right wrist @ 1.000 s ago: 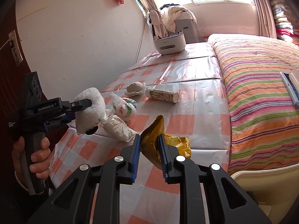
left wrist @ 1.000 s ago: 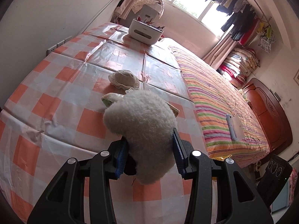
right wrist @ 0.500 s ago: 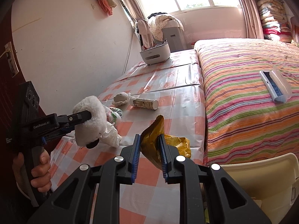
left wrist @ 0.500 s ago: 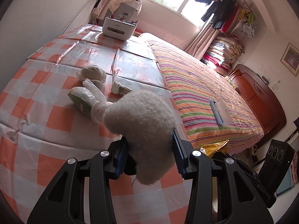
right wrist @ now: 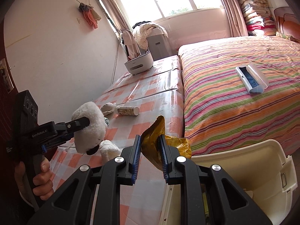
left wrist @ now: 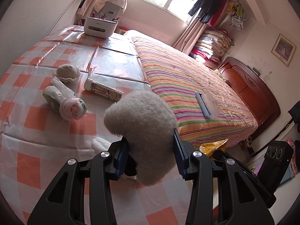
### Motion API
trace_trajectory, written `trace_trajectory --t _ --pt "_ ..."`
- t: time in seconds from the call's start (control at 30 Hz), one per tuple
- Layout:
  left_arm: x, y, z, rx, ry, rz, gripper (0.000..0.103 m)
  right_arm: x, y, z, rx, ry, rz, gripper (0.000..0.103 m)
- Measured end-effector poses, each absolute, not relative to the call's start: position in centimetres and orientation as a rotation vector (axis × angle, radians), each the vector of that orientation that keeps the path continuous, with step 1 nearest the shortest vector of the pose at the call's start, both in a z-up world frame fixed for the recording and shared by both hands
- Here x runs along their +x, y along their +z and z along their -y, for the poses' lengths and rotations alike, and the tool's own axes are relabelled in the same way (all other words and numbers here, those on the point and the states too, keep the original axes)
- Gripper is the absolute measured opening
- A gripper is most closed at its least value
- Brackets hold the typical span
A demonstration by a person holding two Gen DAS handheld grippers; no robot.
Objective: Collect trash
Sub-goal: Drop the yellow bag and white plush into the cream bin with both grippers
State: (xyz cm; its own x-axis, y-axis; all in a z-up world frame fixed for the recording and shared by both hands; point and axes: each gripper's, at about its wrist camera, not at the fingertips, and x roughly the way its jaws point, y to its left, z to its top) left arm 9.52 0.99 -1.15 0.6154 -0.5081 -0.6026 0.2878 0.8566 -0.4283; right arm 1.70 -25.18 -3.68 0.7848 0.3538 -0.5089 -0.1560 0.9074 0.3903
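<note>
**Ana:** While both hands are up, count for me what is being carried.

**Ben:** Two things, one per gripper. The left gripper (left wrist: 150, 153) is clenched on a fluffy white plush piece (left wrist: 142, 129), held above the front of the checked tablecloth (left wrist: 37, 123). The right gripper (right wrist: 150, 153) pinches a gold foil wrapper (right wrist: 152, 138) between its blue pads, up in the air just in front of the table's near corner.

**Ana:** And what lies loose on the cloth?

**Ben:** I count five pieces. One cream lacy bundle (left wrist: 67, 72), one printed tube (left wrist: 103, 90) lying on its side beside it, two rolled plastic-wrapped bundles (left wrist: 63, 101) touching each other, and one crumpled white wad (left wrist: 100, 143) near the front edge, just under the left gripper.

**Ana:** Containers?

**Ben:** Two. A cream plastic bin (right wrist: 243, 159) stands open at the right, beside the table and in front of the striped bed (right wrist: 234, 103); most of its inside is hidden behind the right gripper, so I cannot tell what it holds. At the far end of the table sits a white caddy (left wrist: 100, 26) with pens or similar sticking out of its top.

**Ana:** Anything on the bed?

**Ben:** One blue-and-clear brush-like tool (left wrist: 206, 105).
</note>
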Motion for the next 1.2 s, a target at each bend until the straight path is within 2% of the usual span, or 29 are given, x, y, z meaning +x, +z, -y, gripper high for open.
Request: trace_trajectory --t 0.57,0.67,0.73,1.2 --pt "7.4 -0.7 5.9 -0.222 -0.603 -0.795 0.043 -1.2 -5.5 29.7 0.387 0.049 -0.639 0.022" --pt "7.0 -0.8 6.9 -0.206 -0.623 -0.804 0.043 -1.4 -5.9 30.3 0.41 0.026 -0.655 0.03" --pt "6.7 -0.9 7.5 -0.194 -0.63 -0.804 0.043 -1.7 -6.0 30.7 0.426 0.009 -0.647 0.053" --pt "5.5 -1.6 11.7 -0.141 -0.7 -0.837 0.045 -5.8 -3.7 35.0 0.598 -0.128 -0.383 0.055"
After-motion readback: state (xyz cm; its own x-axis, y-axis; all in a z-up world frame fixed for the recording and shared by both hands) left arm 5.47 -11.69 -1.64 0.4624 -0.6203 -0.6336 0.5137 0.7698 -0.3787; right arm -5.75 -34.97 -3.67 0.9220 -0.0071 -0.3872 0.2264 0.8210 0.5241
